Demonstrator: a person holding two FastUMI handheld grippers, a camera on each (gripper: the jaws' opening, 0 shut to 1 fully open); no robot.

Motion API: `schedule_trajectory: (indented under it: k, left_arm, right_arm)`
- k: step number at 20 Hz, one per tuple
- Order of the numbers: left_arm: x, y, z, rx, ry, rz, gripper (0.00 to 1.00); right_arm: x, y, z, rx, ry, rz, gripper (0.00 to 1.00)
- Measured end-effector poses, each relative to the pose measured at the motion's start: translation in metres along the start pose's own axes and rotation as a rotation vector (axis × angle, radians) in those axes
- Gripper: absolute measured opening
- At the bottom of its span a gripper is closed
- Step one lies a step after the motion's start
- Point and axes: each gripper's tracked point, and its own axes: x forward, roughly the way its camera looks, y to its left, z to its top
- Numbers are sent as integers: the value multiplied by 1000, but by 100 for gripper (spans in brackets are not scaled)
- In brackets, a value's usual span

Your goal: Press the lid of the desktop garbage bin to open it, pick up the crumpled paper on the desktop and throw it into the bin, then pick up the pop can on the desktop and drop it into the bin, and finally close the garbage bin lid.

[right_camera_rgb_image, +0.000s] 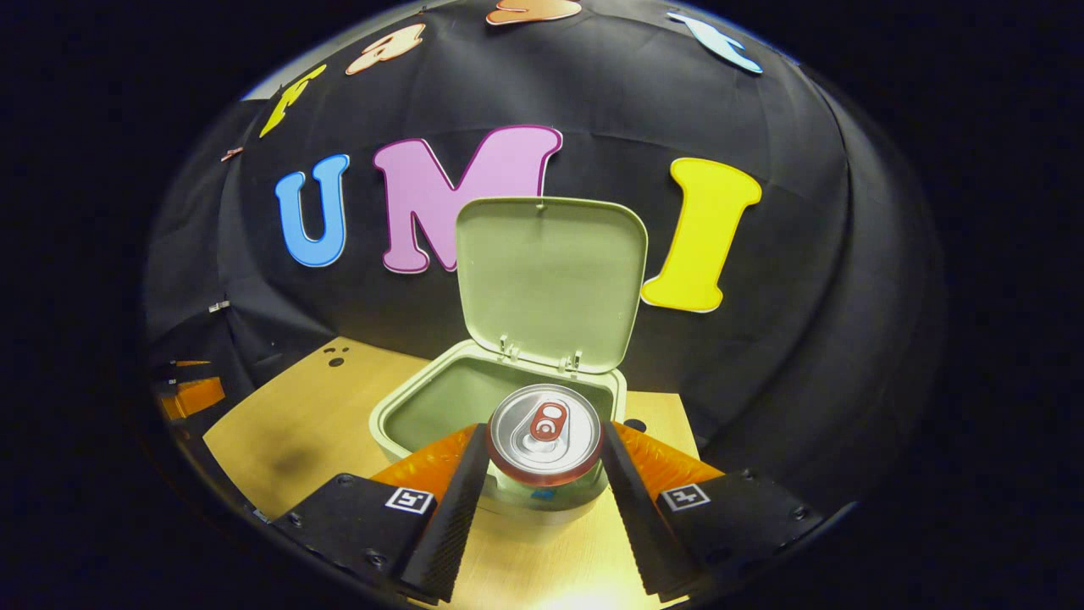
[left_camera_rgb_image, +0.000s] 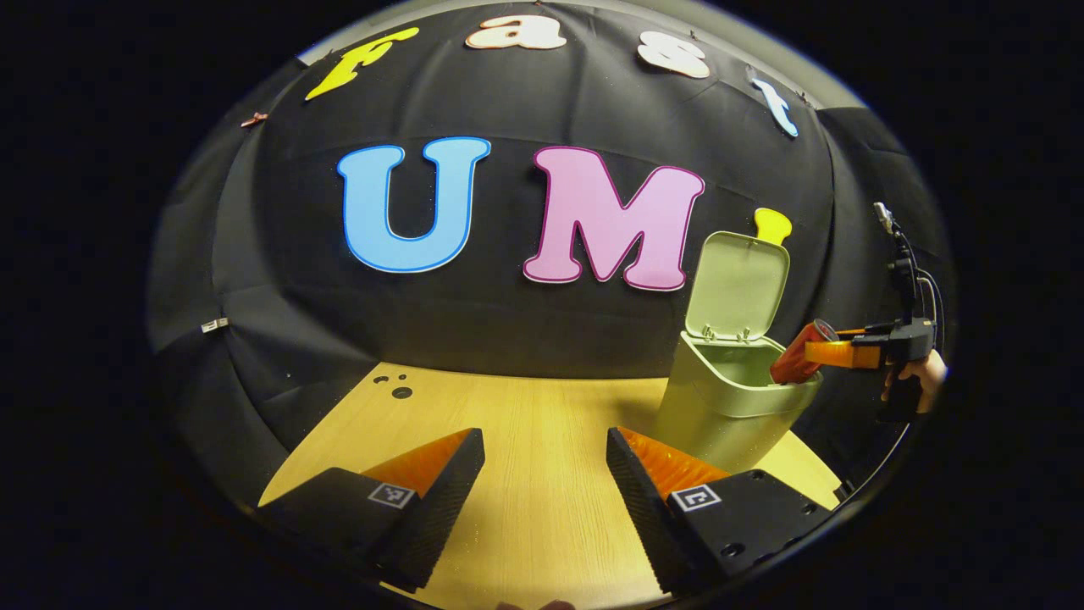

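Here the right gripper (right_camera_rgb_image: 544, 462) clamps the red aluminium pop can (right_camera_rgb_image: 546, 434) between both fingers, over the near rim of the pale green plastic bin (right_camera_rgb_image: 398, 407), lid (right_camera_rgb_image: 550, 280) upright. The left gripper (left_camera_rgb_image: 544, 474) hangs released above the wooden table (left_camera_rgb_image: 542, 407), bin near its far right corner.

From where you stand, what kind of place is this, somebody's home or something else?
Probably a staged recording booth, not a home: black cloth wall, a bare wooden table, and only a small green bin with the right gripper holding a can.

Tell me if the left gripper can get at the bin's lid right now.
Probably yes: the left gripper is open and holds nothing, with bare desktop between it and the upright lid.
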Motion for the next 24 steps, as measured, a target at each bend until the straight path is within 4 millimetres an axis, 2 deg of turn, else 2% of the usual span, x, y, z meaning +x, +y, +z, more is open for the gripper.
schedule_trajectory:
  k: [5, 8, 24]
  left_arm:
    - [6, -8, -3, 4, 6, 7, 94]
    - [9, -9, -5, 3, 10, 10, 94]
    - [12, -8, -7, -2, 10, 27, 94]
  right_arm:
    - [8, -4, -23, -39, 93, 0, 82]
    - [13, -5, -29, -31, 125, 6, 82]
    - [17, -7, -29, -45, 148, 10, 83]
